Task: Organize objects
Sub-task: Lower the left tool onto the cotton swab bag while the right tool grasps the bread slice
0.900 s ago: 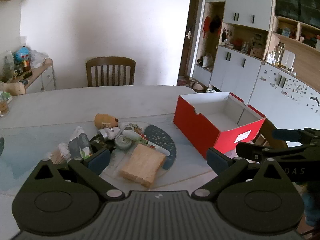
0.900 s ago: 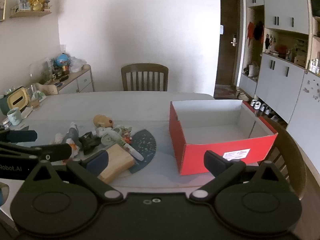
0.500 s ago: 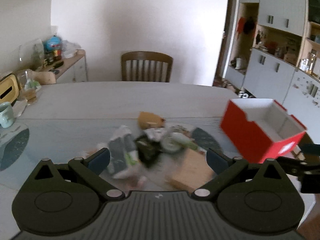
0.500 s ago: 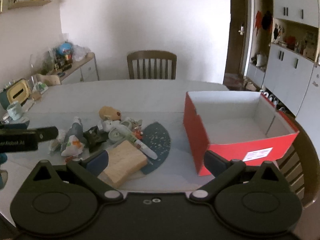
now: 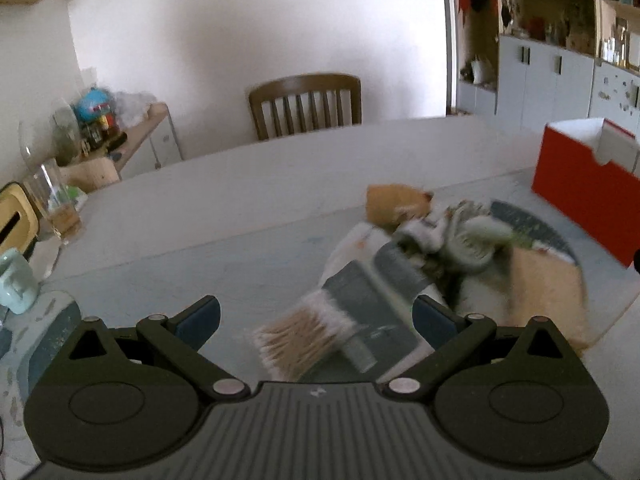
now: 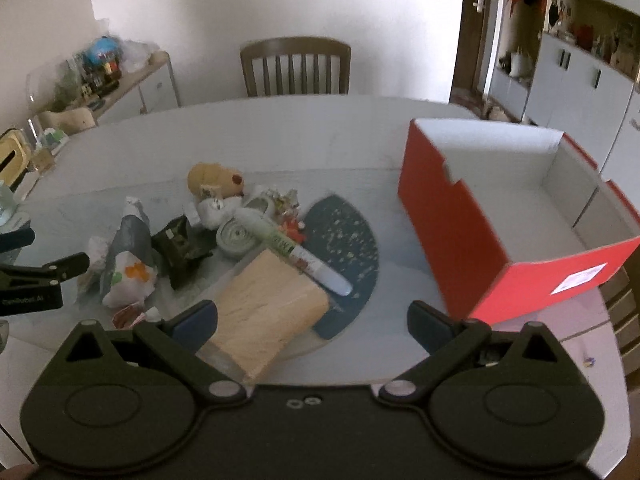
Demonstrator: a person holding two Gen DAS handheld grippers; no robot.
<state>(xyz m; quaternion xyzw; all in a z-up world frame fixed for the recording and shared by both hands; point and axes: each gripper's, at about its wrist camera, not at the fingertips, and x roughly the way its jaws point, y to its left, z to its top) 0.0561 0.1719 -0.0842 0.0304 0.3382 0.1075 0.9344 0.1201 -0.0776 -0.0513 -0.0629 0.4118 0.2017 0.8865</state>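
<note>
A pile of small things lies on the grey table (image 6: 280, 136): a wooden block (image 6: 268, 312), a marker pen (image 6: 296, 254), a tape roll (image 6: 236, 238), a tan plush toy (image 6: 216, 180), a grey pouch (image 6: 130, 236) and a dark packet (image 6: 180, 246). To their right stands an open red box (image 6: 452, 224) with nothing inside. My right gripper (image 6: 312, 322) is open above the near end of the block. My left gripper (image 5: 316, 316) is open too, over a bundle of cotton swabs (image 5: 298, 344) and the blurred grey pouch (image 5: 372, 312). It also shows at the left edge of the right wrist view (image 6: 60, 247).
A dark blue placemat (image 6: 344, 240) lies under part of the pile. A wooden chair (image 6: 296, 68) stands at the far side. A drinking glass (image 5: 56, 208) and a mint mug (image 5: 14, 280) sit at the table's left end. A cluttered sideboard (image 6: 132, 76) and white cabinets (image 6: 560, 76) line the walls.
My left gripper has swung left and dropped close to the swabs and pouch, so the red box has slid to the right edge. My right gripper has tilted down nearer the block. Both stayed open.
</note>
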